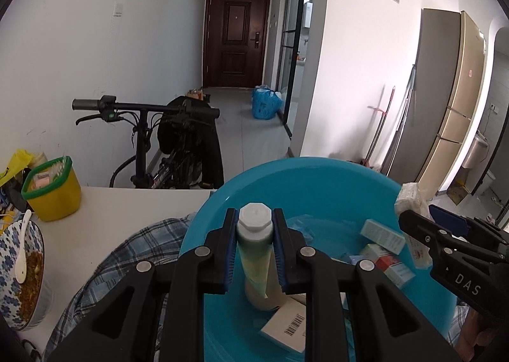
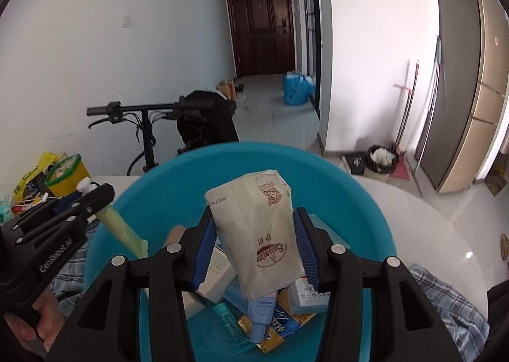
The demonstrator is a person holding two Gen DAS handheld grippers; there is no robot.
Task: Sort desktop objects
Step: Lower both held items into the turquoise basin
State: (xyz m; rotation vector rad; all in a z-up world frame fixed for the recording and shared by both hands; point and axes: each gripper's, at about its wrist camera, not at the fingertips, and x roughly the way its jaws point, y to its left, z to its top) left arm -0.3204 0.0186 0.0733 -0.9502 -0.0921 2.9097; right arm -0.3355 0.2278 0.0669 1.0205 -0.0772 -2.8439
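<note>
Two grasps above the blue basin (image 1: 222,203): left hand-held gripper (image 1: 254,254) clamping a green tube (image 1: 254,254), right hand-held gripper (image 2: 254,250) pinching a tissue pack (image 2: 257,228), boxes beneath partly hidden.

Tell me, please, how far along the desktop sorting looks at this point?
Partly done: several small boxes already lie in the blue basin. In hand: the left claw grips a green tube and the right claw a tissue pack, both over the basin. Left: the yellow cup and clutter beside it.
</note>
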